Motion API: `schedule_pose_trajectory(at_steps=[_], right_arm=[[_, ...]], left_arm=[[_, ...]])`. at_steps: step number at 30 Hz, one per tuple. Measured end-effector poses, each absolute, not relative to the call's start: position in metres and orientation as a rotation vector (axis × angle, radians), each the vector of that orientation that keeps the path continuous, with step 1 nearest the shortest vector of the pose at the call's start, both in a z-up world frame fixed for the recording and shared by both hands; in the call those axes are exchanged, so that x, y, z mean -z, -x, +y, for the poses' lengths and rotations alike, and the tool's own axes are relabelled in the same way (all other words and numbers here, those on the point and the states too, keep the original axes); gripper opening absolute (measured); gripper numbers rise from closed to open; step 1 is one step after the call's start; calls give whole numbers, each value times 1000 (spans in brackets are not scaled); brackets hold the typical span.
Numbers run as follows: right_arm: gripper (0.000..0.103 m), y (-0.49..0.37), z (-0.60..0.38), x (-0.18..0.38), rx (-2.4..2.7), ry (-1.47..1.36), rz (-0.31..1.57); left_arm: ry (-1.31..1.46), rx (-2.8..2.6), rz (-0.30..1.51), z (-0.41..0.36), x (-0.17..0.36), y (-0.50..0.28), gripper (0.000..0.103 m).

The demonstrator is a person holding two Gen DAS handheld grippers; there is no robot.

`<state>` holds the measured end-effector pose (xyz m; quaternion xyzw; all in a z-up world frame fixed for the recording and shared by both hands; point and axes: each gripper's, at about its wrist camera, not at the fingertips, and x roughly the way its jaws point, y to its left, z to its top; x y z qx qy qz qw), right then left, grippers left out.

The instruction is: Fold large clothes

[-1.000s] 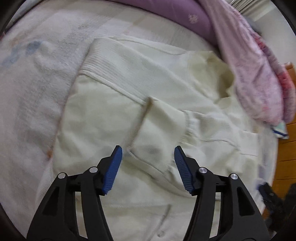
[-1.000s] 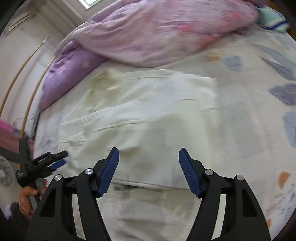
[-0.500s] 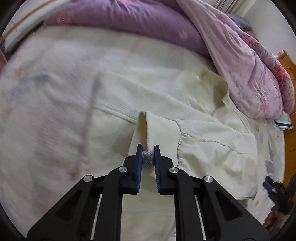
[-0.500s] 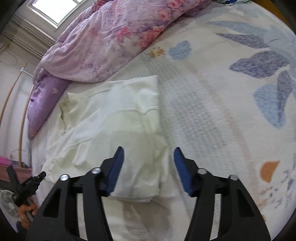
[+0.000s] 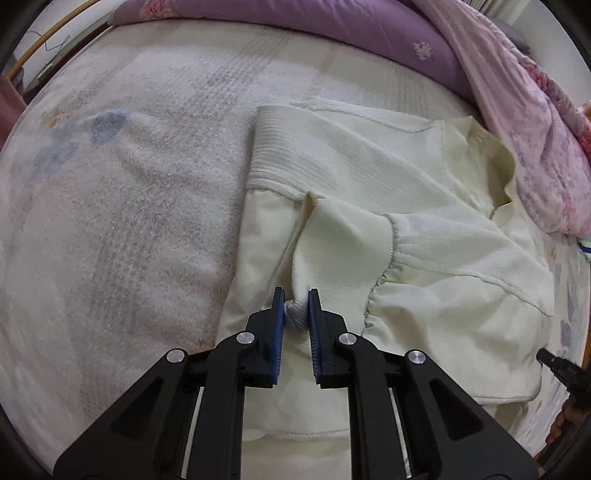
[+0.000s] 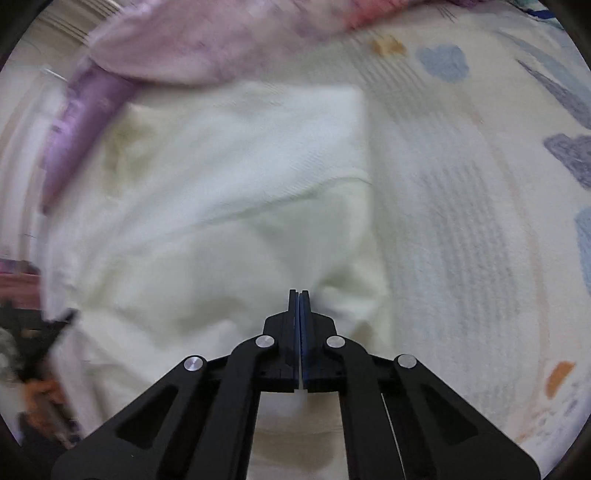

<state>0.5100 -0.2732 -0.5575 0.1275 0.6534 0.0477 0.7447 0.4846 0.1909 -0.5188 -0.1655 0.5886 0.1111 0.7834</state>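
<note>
A large cream sweater (image 5: 369,192) lies partly folded on a bed, ribbed hem toward the far left. My left gripper (image 5: 296,299) is shut on a bunched fold of the sweater's sleeve cuff (image 5: 343,243) and lifts it slightly. In the blurred right wrist view the same sweater (image 6: 221,206) fills the middle. My right gripper (image 6: 299,295) is shut, its fingers pressed together on the sweater's near right edge; the pinched cloth is barely visible.
The bed sheet (image 5: 129,177) is white with pale blue and orange prints (image 6: 443,62). A purple pillow (image 5: 332,26) and a pink floral quilt (image 5: 535,122) lie along the far edge. The other gripper's tip shows at the right edge (image 5: 557,369).
My right gripper has closed from open onto the sweater's edge. My left gripper stays shut on the cuff and has drawn back, and the view has shifted to show more sheet on the left.
</note>
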Motion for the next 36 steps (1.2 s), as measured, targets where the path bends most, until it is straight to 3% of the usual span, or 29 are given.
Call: schedule_pose_trajectory(at_steps=[4, 11, 19, 29, 34, 36], right_arm=[[0, -506, -282, 576, -104, -301, 1464], [3, -475, -282, 548, -156, -360, 1482], [0, -455, -290, 572, -118, -332, 1538], [6, -546, -302, 524, -116, -304, 1351], [5, -594, -302, 554, -138, -335, 1352], [0, -600, -299, 575, -128, -347, 1394]], left_arm=[[315, -232, 1301, 192, 529, -486, 13], [335, -217, 1302, 196, 533, -485, 13], [327, -200, 1309, 196, 534, -485, 14], [315, -111, 1222, 212, 488, -490, 17], [333, -117, 1203, 220, 481, -508, 17], [332, -126, 1216, 224, 484, -517, 17]])
